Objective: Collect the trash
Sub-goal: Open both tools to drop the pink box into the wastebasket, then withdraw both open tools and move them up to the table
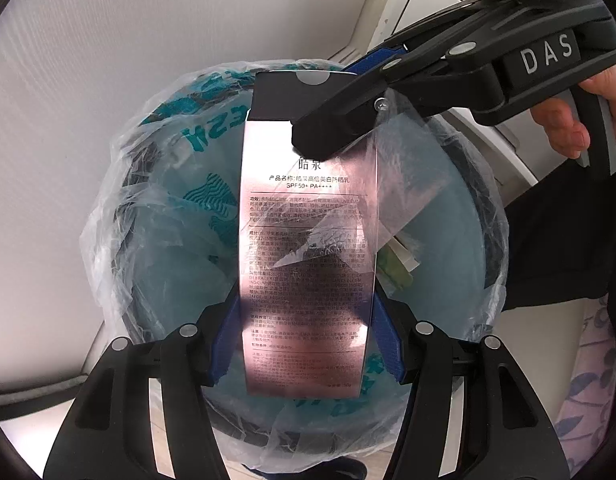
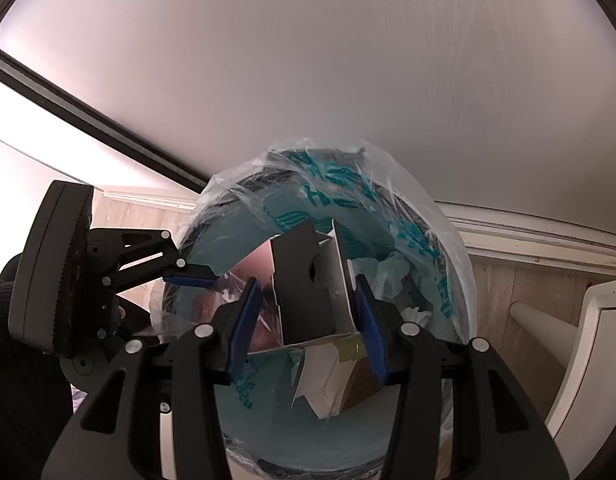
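Note:
A shiny pink carton (image 1: pixel 308 232) with black print is held lengthwise over the open trash bin (image 1: pixel 163 240), which is lined with a clear and teal plastic bag. My left gripper (image 1: pixel 303 344) is shut on the carton's near end. My right gripper (image 1: pixel 340 120) comes in from the upper right and grips the carton's far, black end. In the right wrist view, my right gripper (image 2: pixel 308 320) is shut on the carton's black and white end flaps (image 2: pixel 303 292), above the bin (image 2: pixel 388 216). The left gripper (image 2: pixel 191 276) shows at the left.
Crumpled paper and card scraps (image 2: pixel 332 380) lie in the bin. A pale wall (image 2: pixel 308 80) stands behind it, with a baseboard (image 2: pixel 528 240) and wood floor. A white furniture piece (image 2: pixel 588 360) stands at the right. The person's hand (image 1: pixel 568 128) holds the right gripper's handle.

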`<control>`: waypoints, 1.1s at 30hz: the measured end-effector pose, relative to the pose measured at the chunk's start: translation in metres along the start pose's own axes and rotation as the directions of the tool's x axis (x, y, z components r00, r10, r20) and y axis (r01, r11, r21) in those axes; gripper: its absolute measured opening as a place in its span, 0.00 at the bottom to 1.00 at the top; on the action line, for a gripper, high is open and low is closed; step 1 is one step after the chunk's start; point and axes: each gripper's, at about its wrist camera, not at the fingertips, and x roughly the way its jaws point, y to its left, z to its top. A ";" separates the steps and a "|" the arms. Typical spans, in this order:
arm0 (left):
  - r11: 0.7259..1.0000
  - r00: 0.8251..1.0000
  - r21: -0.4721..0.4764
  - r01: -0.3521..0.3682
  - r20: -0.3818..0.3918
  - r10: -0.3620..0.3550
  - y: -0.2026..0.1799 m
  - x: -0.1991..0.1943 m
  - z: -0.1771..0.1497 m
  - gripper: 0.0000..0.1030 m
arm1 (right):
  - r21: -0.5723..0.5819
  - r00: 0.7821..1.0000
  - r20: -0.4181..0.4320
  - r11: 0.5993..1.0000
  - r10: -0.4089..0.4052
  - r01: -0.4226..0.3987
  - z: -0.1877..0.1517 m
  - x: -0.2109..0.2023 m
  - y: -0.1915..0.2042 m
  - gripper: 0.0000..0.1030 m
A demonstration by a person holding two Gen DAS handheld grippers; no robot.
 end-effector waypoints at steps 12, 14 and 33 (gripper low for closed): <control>0.999 0.998 -0.019 -0.026 -0.056 0.025 -0.005 0.021 0.004 0.55 | -0.051 0.999 -0.013 0.998 -0.041 0.041 0.004 0.009 0.015 0.45; 0.999 0.998 -0.020 -0.025 -0.058 0.024 -0.007 0.022 0.003 0.55 | -0.059 0.999 -0.011 0.997 -0.044 0.043 0.004 0.010 0.019 0.45; 0.996 0.996 0.004 -0.089 -0.021 0.089 -0.026 0.001 0.003 0.94 | -0.072 0.986 0.092 0.986 -0.141 0.148 0.003 -0.025 0.027 0.90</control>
